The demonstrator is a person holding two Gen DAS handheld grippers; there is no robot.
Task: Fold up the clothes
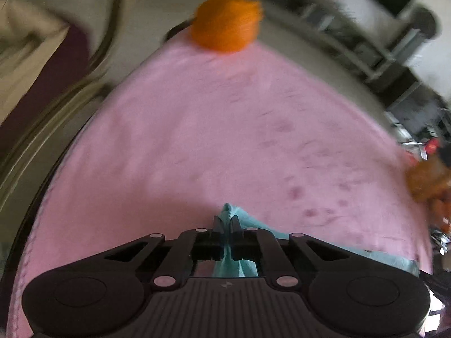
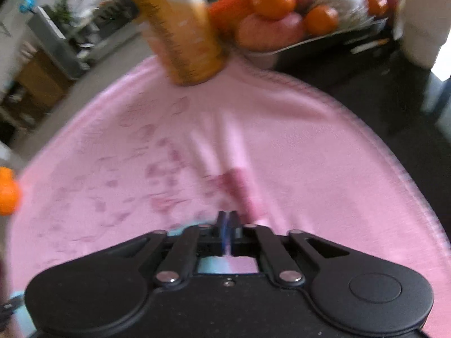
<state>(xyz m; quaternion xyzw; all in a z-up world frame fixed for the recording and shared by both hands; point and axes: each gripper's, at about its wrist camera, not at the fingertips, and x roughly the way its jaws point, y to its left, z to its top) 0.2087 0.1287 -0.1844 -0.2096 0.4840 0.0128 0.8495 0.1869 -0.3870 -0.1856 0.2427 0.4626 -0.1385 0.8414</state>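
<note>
A light blue garment (image 1: pixel 282 232) lies at the near edge of a pink cloth (image 1: pixel 211 140) that covers the table. My left gripper (image 1: pixel 226 222) is shut on a bunched edge of the blue garment, which sticks up between the fingers. In the right wrist view my right gripper (image 2: pixel 227 217) is shut, with a thin blue edge of fabric between the fingers. A strip of the blue garment (image 2: pixel 183 229) shows just left of it, over the pink cloth (image 2: pixel 282 146). Both views are blurred.
An orange ball (image 1: pixel 227 24) sits at the far edge of the cloth, also at the left in the right wrist view (image 2: pixel 8 191). An orange-yellow cylinder (image 2: pixel 180 31) stands on the far edge. A tray of fruit (image 2: pixel 296 8) lies behind it. Shelves line the background.
</note>
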